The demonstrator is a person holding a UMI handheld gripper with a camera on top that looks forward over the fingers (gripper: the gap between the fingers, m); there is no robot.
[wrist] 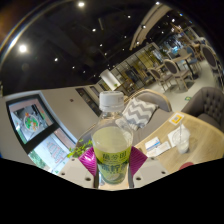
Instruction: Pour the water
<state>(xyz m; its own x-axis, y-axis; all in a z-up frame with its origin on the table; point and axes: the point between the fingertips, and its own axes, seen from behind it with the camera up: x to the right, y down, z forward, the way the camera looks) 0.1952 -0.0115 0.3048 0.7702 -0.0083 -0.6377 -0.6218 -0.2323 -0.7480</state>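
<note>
Gripper (pixel 112 170): the two fingers stand at either side of a plastic bottle (pixel 111 148), their magenta pads (pixel 137 162) against its lower body. No gap shows at either side; the fingers are clamped on the bottle.

Bottle: upright, held between the fingers and rising directly ahead of the camera. White screw cap (pixel 111 101) in place at the top. Clear upper body, green label around the lower part with print too small to read. Liquid level cannot be determined.

Support: a pale tabletop (pixel 205 135) lies below and beyond the bottle. Whether the bottle's base touches it cannot be told; the base is hidden.

Surroundings on the table: a small white object (pixel 183 140) to the right of the bottle, well apart from it; a flat yellow item (pixel 176 119) just beyond that. A grey and white chevron-patterned cushion (pixel 141 108) sits behind the bottle, to its right. To the left, a framed panel or screen (pixel 30 120) with a colourful picture, and printed sheets (pixel 52 150) below it.

Background: a large interior with rows of desks and chairs (pixel 165 65) and a dark ceiling with round lights (pixel 22 47).
</note>
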